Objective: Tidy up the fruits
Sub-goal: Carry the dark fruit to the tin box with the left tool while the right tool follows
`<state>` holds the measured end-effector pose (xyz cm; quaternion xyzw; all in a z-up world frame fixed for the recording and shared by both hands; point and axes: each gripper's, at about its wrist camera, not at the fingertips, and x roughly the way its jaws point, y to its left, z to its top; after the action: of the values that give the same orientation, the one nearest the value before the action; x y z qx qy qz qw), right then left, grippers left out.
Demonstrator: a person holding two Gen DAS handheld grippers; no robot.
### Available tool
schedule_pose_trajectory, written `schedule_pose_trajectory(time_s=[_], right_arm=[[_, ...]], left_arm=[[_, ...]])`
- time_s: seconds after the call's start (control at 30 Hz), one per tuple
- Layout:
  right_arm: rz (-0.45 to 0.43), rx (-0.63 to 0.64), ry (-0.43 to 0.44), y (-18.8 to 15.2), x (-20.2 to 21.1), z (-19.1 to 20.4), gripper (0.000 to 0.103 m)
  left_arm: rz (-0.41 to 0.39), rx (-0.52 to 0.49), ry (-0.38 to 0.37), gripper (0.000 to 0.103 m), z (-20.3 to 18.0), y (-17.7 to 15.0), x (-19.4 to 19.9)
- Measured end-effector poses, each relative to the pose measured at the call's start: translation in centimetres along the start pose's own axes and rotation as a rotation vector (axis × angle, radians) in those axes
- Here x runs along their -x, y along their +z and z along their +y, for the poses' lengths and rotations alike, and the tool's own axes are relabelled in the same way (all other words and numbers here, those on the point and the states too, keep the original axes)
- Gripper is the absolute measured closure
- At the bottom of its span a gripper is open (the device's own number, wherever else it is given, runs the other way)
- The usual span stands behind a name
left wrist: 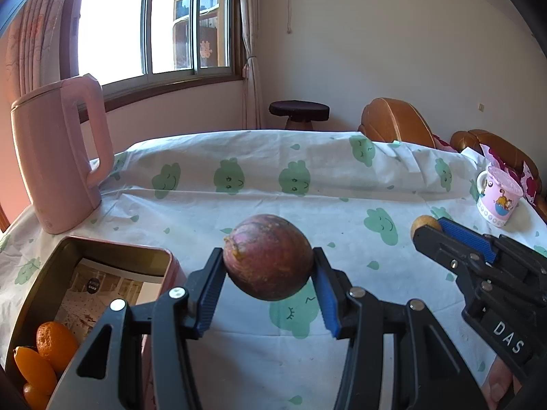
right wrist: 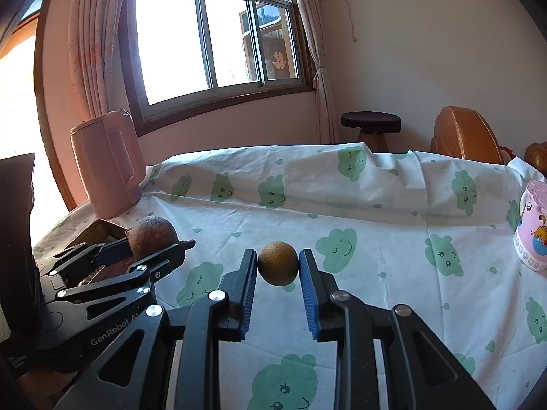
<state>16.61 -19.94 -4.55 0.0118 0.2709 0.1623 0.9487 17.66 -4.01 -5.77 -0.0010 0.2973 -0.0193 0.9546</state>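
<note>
We see the left tongs [left wrist: 268, 273] clamped on a round purple-brown fruit [left wrist: 268, 256], their blue pads pressing its two sides and holding it clear of the tabletop [left wrist: 239, 212], which is covered by a white cloth printed with green clouds. Just to the left of it and lower stands an open box [left wrist: 112, 249] with a pink rim; small orange fruits [left wrist: 51, 352] lie in its near corner on a printed sheet. The right tongs [right wrist: 278, 266] are nearly closed, gripping a small round brownish-yellow fruit [right wrist: 277, 263] between their pads, also lifted off the cloth. In the left camera's view this small fruit peeks out at the tip of the right tongs, well to the right of the purple-brown fruit. A pink kettle [left wrist: 58, 157] stands at the far left of the tabletop, and a pink cartoon cup [left wrist: 497, 198] at the far right.
</note>
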Motion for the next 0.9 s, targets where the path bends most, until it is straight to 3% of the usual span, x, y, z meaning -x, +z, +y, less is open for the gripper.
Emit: schedule_pose_trajectory(time_s=[0.9], right_arm=[[-0.106,-0.003,-0.026,-0.5,2.5,0.1,0.076]], left_arm=[[-0.102,-0.022,0.041,0.051,-0.4,-0.3,2.2]])
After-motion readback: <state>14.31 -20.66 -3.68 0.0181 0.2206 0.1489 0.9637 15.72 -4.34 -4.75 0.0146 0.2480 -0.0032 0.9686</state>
